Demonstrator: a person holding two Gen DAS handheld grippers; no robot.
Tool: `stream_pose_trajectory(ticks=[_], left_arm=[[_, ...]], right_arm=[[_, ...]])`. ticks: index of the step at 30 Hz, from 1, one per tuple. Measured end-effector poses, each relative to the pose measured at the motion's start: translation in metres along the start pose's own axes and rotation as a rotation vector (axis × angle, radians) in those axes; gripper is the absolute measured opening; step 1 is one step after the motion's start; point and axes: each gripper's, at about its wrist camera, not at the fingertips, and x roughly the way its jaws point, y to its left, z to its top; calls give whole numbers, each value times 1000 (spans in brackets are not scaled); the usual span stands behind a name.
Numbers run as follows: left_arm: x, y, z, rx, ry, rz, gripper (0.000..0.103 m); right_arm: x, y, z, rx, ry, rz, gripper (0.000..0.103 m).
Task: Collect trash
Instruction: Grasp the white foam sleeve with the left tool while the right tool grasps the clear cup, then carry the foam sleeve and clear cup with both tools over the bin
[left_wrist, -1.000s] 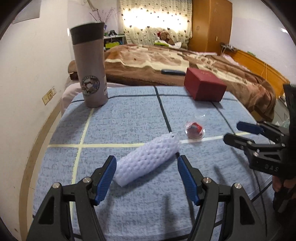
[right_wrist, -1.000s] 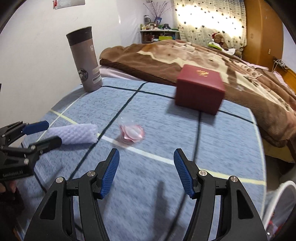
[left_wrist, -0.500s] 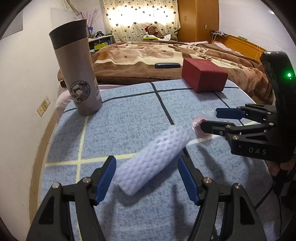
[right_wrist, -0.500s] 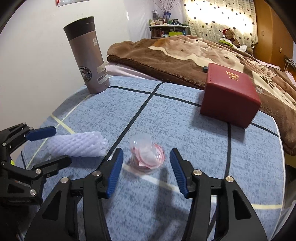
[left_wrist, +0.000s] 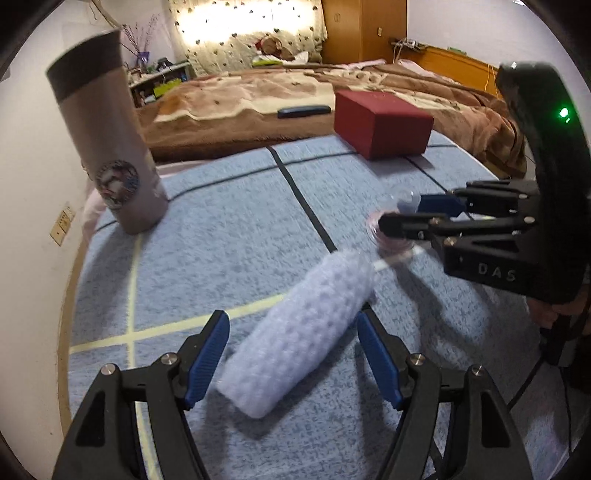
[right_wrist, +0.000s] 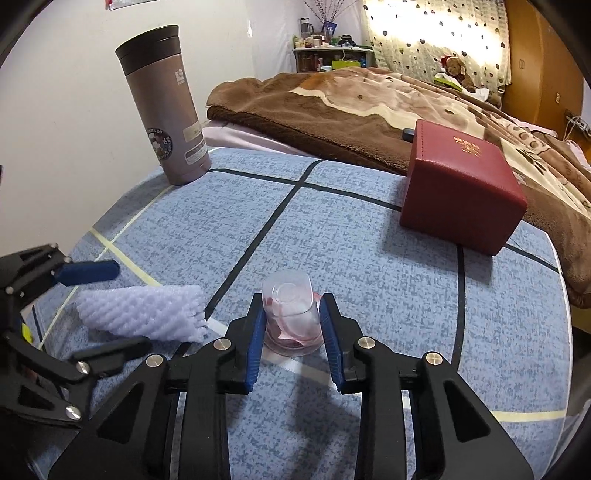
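My right tongs (right_wrist: 291, 325) sit w/ both blue pads against a small clear cup (right_wrist: 291, 314), clamped on it; cup rests upside down on the blue cloth (right_wrist: 369, 258). My left tongs (left_wrist: 291, 350) are spread wide, the white foam net (left_wrist: 306, 332) lying btwn the pads, untouched. Grey flask (right_wrist: 166, 107) and red box (right_wrist: 461, 188) stand well ahead.

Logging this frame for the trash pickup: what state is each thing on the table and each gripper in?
Foam net sleeve: lying on its side, between the open fingers, ungripped.
Clear cup: upside down, fingers at both sides.
Thermos: upright, lid on.
Red box: closed.
Left gripper: open.
Right gripper: closed around the cup.
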Motion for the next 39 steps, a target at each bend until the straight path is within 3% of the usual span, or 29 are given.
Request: stream_pose_trajectory(ticks=[4, 8, 11, 15, 26, 39], left_arm=[[4, -2, -1, -17, 18, -14, 70], [4, 1, -3, -66, 28, -27, 59], [1, 3, -5, -95, 22, -54, 45], [-3, 1, -7, -142, 16, -85, 36], [-22, -29, -7, -174, -18, -113, 34], [-54, -108, 12, -139, -97, -168, 34]], right_arm=[[1, -3, 1, 11, -2, -2, 30], [0, -4, 1, 19, -2, -7, 30], [-1, -6, 0, 22, -7, -15, 30], [-6, -9, -3, 39, -17, -21, 30], [-32, -21, -15, 94, -69, -42, 30], [-98, -67, -49, 185, -163, -119, 30]])
